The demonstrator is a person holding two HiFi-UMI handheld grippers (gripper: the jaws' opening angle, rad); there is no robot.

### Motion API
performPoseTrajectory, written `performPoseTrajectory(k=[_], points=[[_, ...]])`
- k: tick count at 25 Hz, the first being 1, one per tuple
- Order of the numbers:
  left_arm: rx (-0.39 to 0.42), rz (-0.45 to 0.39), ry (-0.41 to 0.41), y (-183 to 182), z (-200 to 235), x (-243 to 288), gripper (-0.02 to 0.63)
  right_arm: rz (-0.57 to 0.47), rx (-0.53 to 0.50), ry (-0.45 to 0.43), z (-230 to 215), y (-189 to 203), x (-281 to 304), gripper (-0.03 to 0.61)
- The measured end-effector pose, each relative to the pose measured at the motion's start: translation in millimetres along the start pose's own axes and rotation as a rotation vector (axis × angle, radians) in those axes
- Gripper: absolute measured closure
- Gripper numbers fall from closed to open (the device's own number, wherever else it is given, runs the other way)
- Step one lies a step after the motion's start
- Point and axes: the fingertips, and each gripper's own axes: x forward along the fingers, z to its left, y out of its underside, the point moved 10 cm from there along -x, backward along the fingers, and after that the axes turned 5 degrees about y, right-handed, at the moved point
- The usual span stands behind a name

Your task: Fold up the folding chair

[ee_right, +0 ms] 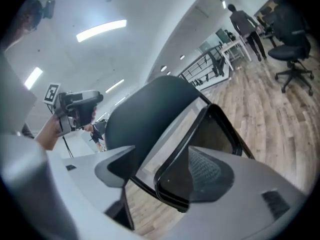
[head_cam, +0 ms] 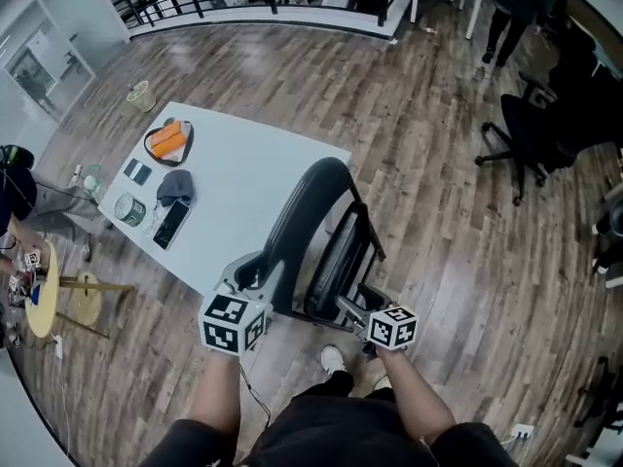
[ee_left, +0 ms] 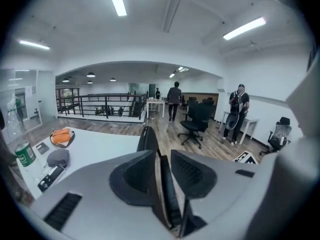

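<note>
The black folding chair stands nearly flat against the white table's near edge, its backrest up and its seat swung close to it. My left gripper is at the chair's lower left side. In the left gripper view the chair's thin edge runs between the pads of this gripper, with a strip of floor showing beside it, so it is open. My right gripper is at the seat's lower right. Its jaws stand apart around the seat's rounded rim, the left pad clear of it.
The white table carries an orange item, a grey cap, a phone and a can. A black office chair stands far right, a yellow stool at left. Two people stand far off.
</note>
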Motion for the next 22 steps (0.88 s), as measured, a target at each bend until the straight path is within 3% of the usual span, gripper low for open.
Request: performPoseTrajectory(k=[3,5,8,10,14,20,22], points=[[-0.052,-0.101,0.034,2,-36,-1,0.574,-0.120,-0.050,-0.040,15,-14,-48,0.241],[-0.072,-0.131,0.059,8,-63,3,0.592,-0.214,-0.089,-0.033,26,-21,-83,0.263],[-0.076,-0.140,0.108,20,-110,14,0.607,-0.340,-0.214,0.087,34,-26,-141,0.504],[-0.084,-0.161,0.135,29,-143,16,0.607,-0.382,-0.308,0.164,39,-22,-179,0.548],[-0.089,-0.215,0.161,51,-211,16,0.609,-0.433,-0.462,0.350,43,-4,-258,0.565],[-0.069,-0.272,0.219,69,-314,-12,0.609,-0.501,-0.519,0.684,46,37,-373,0.565],[-0.051,-0.292,0.222,75,-346,-25,0.609,-0.531,-0.517,0.743,51,50,-406,0.565]])
